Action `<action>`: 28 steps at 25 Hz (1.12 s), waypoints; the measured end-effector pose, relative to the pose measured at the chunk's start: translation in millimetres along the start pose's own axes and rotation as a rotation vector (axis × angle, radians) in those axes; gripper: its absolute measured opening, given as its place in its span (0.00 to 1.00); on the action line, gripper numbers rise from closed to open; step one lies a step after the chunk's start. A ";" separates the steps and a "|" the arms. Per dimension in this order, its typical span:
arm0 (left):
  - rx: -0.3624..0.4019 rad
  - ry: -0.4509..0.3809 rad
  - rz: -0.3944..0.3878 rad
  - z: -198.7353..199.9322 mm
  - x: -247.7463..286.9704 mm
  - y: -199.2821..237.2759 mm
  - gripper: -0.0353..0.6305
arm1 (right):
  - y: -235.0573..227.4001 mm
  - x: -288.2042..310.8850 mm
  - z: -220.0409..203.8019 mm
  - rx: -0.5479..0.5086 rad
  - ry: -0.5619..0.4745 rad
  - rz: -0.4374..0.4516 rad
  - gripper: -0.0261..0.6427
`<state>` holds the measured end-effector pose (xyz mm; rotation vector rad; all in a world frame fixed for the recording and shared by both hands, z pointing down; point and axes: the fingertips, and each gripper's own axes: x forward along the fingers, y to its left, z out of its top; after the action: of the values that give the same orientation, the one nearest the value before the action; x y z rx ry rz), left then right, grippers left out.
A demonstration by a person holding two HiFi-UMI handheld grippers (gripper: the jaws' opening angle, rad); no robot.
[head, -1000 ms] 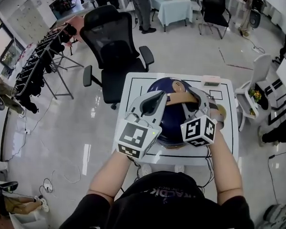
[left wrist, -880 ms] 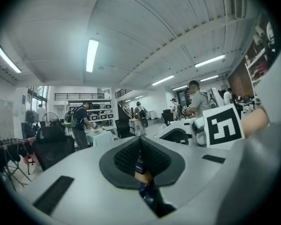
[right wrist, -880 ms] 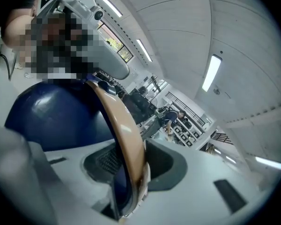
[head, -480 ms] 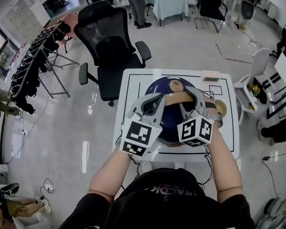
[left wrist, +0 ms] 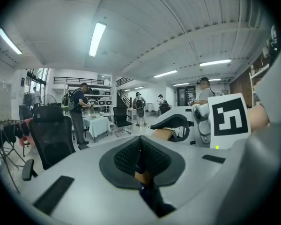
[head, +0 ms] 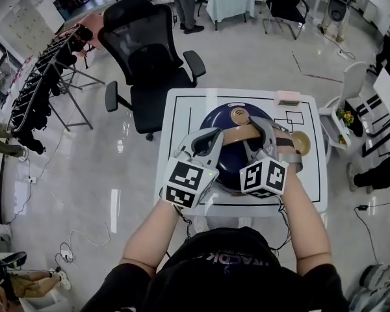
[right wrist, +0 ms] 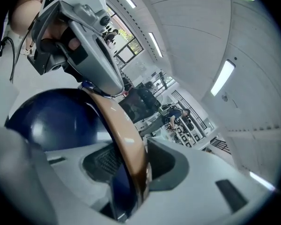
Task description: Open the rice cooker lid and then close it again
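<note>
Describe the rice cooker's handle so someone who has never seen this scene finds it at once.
On the white table next to the black office chair sits a round, dark blue rice cooker. Its handle is the tan band arching across the dome, long and flat, unlike the small round tan vent behind it.

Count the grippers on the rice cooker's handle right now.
2. The left gripper is shut on the left end of the tan handle; the right gripper, jaws just opening, has the right end between them. None seems hidden.
</note>
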<state>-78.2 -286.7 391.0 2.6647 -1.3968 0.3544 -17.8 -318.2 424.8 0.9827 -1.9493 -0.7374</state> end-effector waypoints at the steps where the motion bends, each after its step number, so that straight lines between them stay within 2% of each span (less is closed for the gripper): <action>1: -0.005 0.003 -0.002 -2.9 0.2 0.6 0.06 | 2.0 0.8 0.0 -0.006 0.005 0.001 0.27; 11: -0.041 0.025 -0.018 -25.1 -0.6 5.9 0.06 | 16.2 7.0 0.2 -0.048 0.036 0.007 0.28; 20: -0.039 0.016 -0.033 -27.1 -2.8 6.2 0.06 | 17.2 4.9 1.8 -0.100 0.048 -0.030 0.28; 28: -0.065 -0.029 -0.038 -20.9 -17.1 12.8 0.06 | 16.1 -2.9 -2.9 -0.070 0.079 -0.077 0.30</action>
<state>-101.2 -276.1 406.6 2.6502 -1.3400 0.2624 -20.1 -307.8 437.5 1.0334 -1.8142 -0.7936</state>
